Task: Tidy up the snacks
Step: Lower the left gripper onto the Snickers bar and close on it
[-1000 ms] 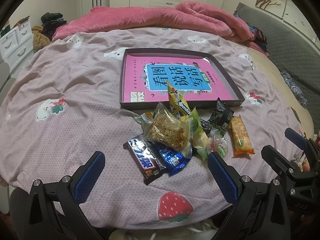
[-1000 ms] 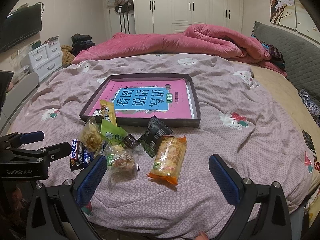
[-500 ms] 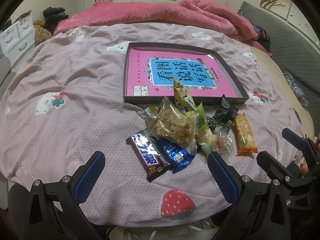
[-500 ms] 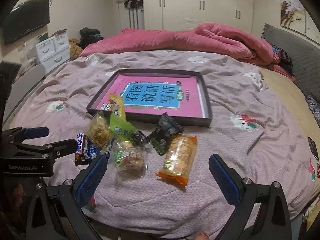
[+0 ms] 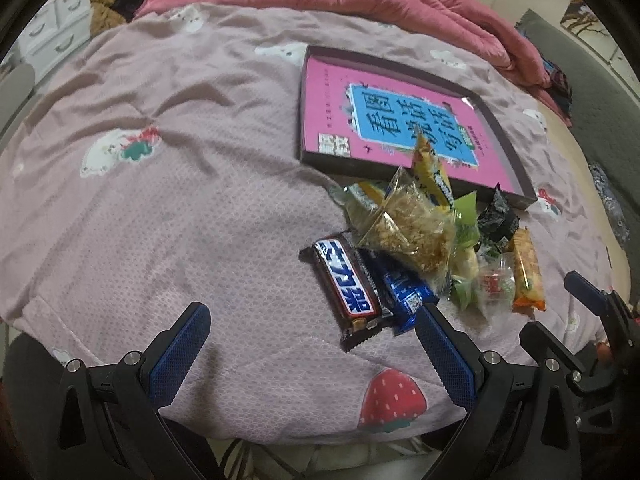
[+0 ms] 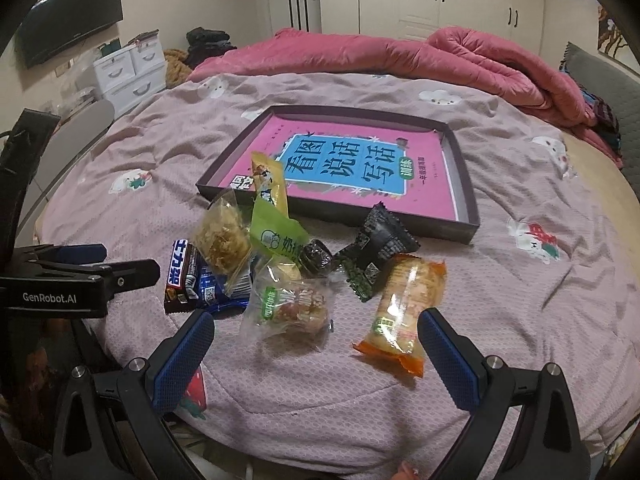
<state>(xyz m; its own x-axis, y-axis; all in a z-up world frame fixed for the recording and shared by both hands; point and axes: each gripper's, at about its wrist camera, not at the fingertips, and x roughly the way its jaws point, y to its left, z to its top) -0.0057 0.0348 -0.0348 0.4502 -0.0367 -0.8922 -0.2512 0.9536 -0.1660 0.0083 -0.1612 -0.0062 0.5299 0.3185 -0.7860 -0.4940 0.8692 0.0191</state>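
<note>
snack pile [image 5: 420, 248] ahead of gaping left gripper [image 5: 312, 344]

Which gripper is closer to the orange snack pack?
Right. The right gripper has the orange snack pack beside its right finger; the left gripper sits across the snack pile.

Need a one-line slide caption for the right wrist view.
Open right gripper hovers over a snack pile on the bed, in front of the box.

Right gripper [image 6: 312, 342] spread wide above snack pile [image 6: 296, 264], shallow box [image 6: 466, 184] behind
</note>
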